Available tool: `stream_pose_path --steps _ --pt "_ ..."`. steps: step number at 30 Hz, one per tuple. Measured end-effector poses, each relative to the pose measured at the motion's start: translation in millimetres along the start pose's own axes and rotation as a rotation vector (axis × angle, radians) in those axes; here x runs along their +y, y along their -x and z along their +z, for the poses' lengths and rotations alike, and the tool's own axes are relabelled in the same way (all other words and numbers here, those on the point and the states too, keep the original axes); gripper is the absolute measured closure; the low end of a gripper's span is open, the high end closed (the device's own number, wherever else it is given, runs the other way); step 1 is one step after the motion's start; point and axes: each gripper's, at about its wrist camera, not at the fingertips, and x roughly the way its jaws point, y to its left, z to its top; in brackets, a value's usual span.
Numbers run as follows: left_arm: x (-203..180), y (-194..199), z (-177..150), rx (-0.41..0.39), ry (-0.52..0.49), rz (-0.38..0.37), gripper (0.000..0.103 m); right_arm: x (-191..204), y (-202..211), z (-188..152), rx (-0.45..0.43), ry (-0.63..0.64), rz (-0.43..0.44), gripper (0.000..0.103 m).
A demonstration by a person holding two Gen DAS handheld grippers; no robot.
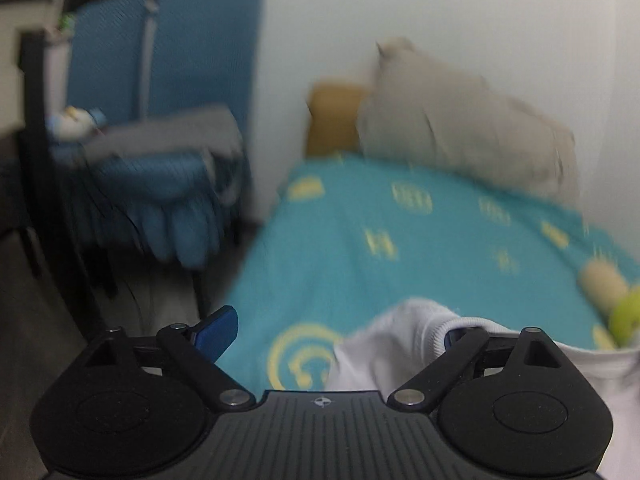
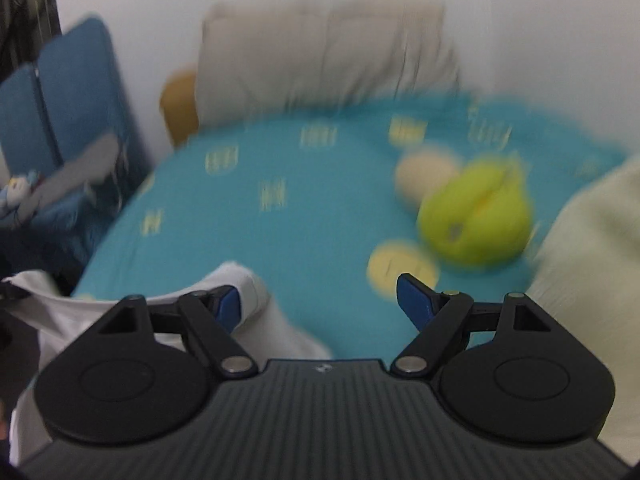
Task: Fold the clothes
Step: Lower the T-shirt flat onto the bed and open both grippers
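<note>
A white garment (image 1: 392, 344) lies on the teal bedsheet (image 1: 360, 216) close in front of my left gripper (image 1: 336, 332). The left jaws stand wide apart; the cloth drapes over the right fingertip (image 1: 452, 334) and hides it. In the right wrist view the same white garment (image 2: 272, 320) lies at the lower left, bunched around the left fingertip (image 2: 230, 304). My right gripper (image 2: 320, 300) is open, with nothing pinched between its pads. Both views are blurred by motion.
A beige pillow (image 1: 460, 120) leans on the white wall at the bed's head. A yellow-green plush toy (image 2: 476, 216) and a tan roll (image 2: 424, 176) lie on the bed's right side. A pale blanket (image 2: 592, 260) sits at far right. Blue chairs (image 1: 160, 80) stand left of the bed.
</note>
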Motion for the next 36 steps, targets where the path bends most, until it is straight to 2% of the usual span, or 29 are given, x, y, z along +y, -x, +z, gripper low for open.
stream_pose_path --steps 2,4,5,6,9,15,20,22,26,30,33,36 --pt "2 -36 -14 0.079 -0.015 -0.016 0.010 -1 -11 -8 0.065 -0.003 0.044 0.022" --pt "5 -63 -26 0.143 -0.029 -0.032 0.009 -1 -13 -4 0.113 -0.016 0.155 0.022" --pt "8 -51 -27 0.135 -0.031 -0.037 0.008 -2 -13 -2 0.143 -0.032 0.224 0.021" --pt "11 -38 -29 0.127 -0.034 -0.042 0.006 -1 -9 0 0.150 -0.044 0.257 0.020" --pt "19 -1 -33 0.101 -0.042 -0.058 0.001 5 10 0 0.127 -0.066 0.284 0.020" --pt "37 75 -43 0.051 -0.058 -0.090 0.000 24 80 -19 0.032 0.027 0.198 0.020" --pt "51 142 -52 0.004 -0.067 -0.113 0.000 26 163 -57 -0.056 -0.021 0.211 0.020" --pt "54 196 -69 -0.047 -0.043 -0.097 0.000 29 200 -72 -0.090 -0.021 0.211 0.020" --pt "57 274 -108 -0.107 0.004 -0.096 0.000 36 275 -97 -0.151 -0.010 0.198 0.020" --pt "64 337 -144 -0.152 0.067 -0.103 0.000 40 342 -125 -0.218 0.001 0.203 0.020" --pt "73 356 -161 -0.139 0.122 -0.112 0.000 40 374 -148 -0.236 0.016 0.202 0.020" --pt "84 365 -174 -0.109 0.179 -0.124 0.000 32 385 -164 -0.244 -0.037 0.205 0.020"
